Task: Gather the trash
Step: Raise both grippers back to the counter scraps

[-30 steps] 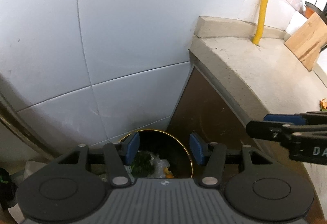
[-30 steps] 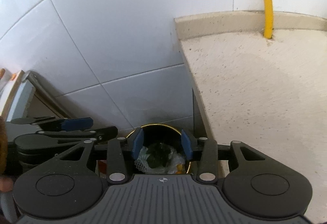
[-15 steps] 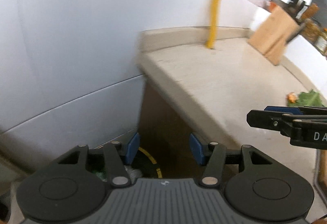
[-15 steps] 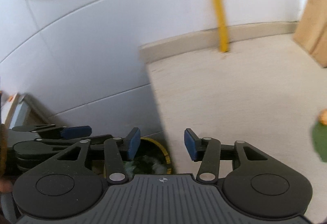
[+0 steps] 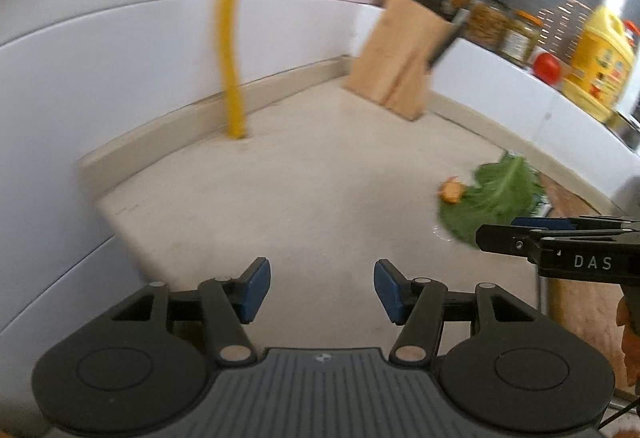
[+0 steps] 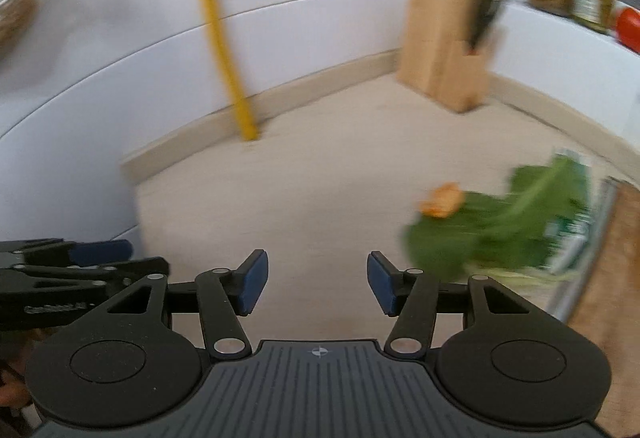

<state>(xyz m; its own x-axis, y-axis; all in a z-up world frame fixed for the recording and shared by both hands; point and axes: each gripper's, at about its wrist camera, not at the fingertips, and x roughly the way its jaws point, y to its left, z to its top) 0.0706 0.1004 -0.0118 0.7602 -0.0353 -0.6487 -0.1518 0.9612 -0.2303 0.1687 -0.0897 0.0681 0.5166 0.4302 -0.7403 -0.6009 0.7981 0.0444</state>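
Observation:
A green leaf [image 5: 494, 198] lies on the beige counter [image 5: 320, 178] at the right, with a small orange scrap [image 5: 451, 191] touching its left edge. Both also show in the right wrist view, the leaf [image 6: 500, 222] and the scrap [image 6: 440, 201]. My left gripper [image 5: 322, 290] is open and empty above the counter's near left corner. My right gripper [image 6: 314, 284] is open and empty, left of the leaf. It shows from the side in the left wrist view [image 5: 520, 234], and the left one in the right wrist view [image 6: 100, 258]. Both views are blurred.
A wooden knife block [image 5: 404, 66] stands at the back of the counter. A yellow pipe [image 5: 230, 38] runs down the white tiled wall. Jars and a yellow bottle [image 5: 600, 62] sit on a ledge at the right. A wooden board [image 6: 612, 270] lies right of the leaf.
Both grippers swung up and to the right, from the trash bin on the floor to the counter. The bin has left view; the leaf and orange scrap have come in. Both stay open.

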